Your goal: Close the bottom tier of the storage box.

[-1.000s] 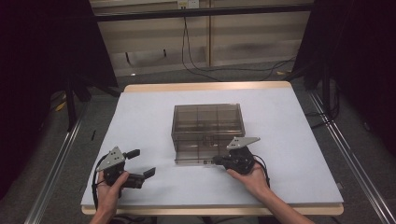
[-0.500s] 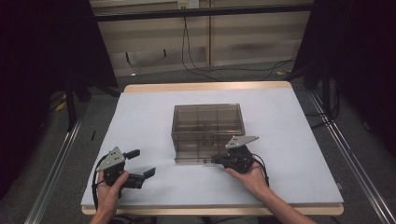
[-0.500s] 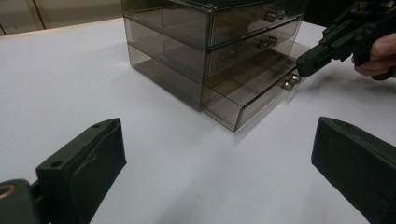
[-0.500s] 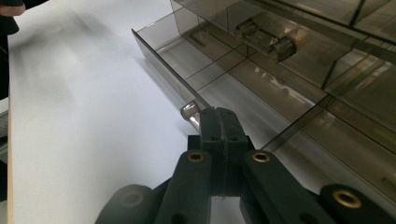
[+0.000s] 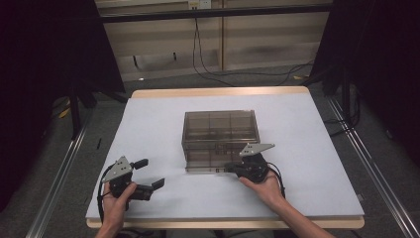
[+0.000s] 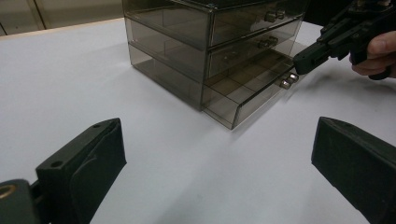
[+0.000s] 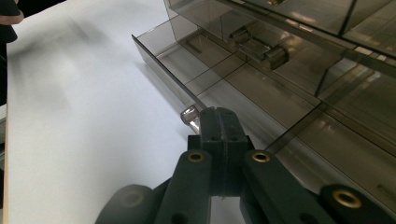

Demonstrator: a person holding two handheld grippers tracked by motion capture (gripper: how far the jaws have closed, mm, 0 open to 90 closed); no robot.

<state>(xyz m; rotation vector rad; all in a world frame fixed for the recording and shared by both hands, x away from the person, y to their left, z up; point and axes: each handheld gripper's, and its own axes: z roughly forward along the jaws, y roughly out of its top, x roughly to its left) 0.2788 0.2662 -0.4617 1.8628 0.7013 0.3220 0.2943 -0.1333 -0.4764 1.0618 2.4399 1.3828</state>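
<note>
Right tongs, pressed shut at the smoky clear plastic bottom drawer's knob, may slip off if pulled askew.

One smoked-plastic drawer cabinet with three stacked drawers, the bottom drawer pulled out, stands mid-table, with two grippers, the left gripper and right gripper, along the near edge.

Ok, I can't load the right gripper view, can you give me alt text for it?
The right gripper, jaws shut, sits at the clear knob on the front of the bottom drawer, which is pulled partly out of the smoky transparent drawer unit. The drawer's divided compartments look empty, and the white table lies to the left.
</note>
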